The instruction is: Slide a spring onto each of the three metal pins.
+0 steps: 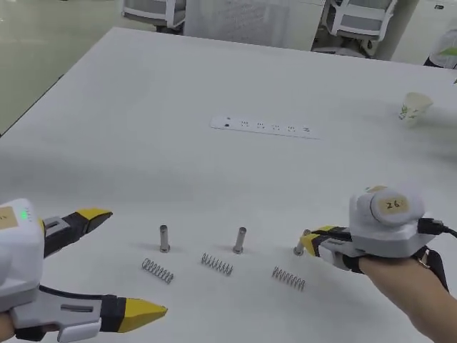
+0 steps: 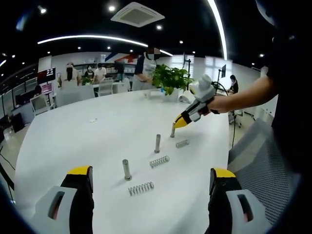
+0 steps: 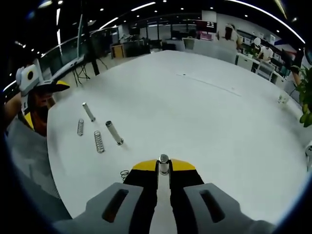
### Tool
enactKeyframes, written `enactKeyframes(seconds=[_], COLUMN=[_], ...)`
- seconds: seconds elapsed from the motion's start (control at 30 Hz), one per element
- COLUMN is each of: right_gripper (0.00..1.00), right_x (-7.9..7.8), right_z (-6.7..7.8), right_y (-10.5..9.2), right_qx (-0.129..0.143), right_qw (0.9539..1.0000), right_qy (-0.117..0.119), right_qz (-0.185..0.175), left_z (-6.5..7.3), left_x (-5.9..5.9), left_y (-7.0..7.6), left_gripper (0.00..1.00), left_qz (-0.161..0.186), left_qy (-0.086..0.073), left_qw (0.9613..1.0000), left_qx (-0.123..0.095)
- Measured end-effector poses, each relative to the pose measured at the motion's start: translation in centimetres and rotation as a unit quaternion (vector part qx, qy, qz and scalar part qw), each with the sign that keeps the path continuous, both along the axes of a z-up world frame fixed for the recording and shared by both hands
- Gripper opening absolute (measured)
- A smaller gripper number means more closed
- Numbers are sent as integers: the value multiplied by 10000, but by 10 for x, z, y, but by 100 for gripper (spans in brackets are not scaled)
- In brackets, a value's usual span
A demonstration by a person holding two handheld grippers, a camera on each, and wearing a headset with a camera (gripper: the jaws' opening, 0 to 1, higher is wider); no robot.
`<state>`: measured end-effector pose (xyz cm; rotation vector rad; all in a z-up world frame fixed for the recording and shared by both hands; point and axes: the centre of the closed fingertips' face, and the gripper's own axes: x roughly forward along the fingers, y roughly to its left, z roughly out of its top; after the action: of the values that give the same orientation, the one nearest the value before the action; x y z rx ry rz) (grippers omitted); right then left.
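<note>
- Counter (image 1: 214,171): white. It carries 3 pins and 3 springs, all toward the person's edge.
- Pins, 3 counted. First pin (image 1: 164,238) and second pin (image 1: 240,240) stand upright in a row, well apart. Third pin (image 1: 300,245) is at the right end of the row in the head view.
- Springs, 3 counted. First spring (image 1: 157,271), second spring (image 1: 216,264) and third spring (image 1: 288,279) lie flat on the counter. Each is on the near side of a pin and touches none.
- Right gripper (image 3: 164,168): jaws drawn narrow, clamped on the third pin. The pin's top end shows between the yellow tips in the right gripper view. Cannot tell whether the pin's foot rests on the counter.
- Left gripper (image 1: 127,263): jaws wide apart with nothing gripped, held left of the row. The first pin and first spring are nearest to it.
- Farther back: 1 power strip (image 1: 264,127) at mid-counter and 1 paper cup (image 1: 414,107) on its side toward the far right.
</note>
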<state>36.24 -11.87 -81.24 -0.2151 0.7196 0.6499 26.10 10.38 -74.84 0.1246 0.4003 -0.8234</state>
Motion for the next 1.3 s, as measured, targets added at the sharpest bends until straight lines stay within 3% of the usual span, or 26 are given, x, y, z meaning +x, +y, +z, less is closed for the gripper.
enactKeyframes(seconds=[0.6, 1.3], right_gripper=[22, 38], right_x=[-4, -17], right_z=[3, 10], right_y=[3, 9], right_qx=[256, 323], right_qw=[9997, 9990], right_qy=[16, -106], right_qz=[-49, 283], left_z=[-2, -3], left_x=[-1, 1], left_y=[3, 7], left_gripper=[97, 98], left_qz=[33, 66], left_qy=[33, 68], left_qw=[10000, 9999], left_qx=[2, -61])
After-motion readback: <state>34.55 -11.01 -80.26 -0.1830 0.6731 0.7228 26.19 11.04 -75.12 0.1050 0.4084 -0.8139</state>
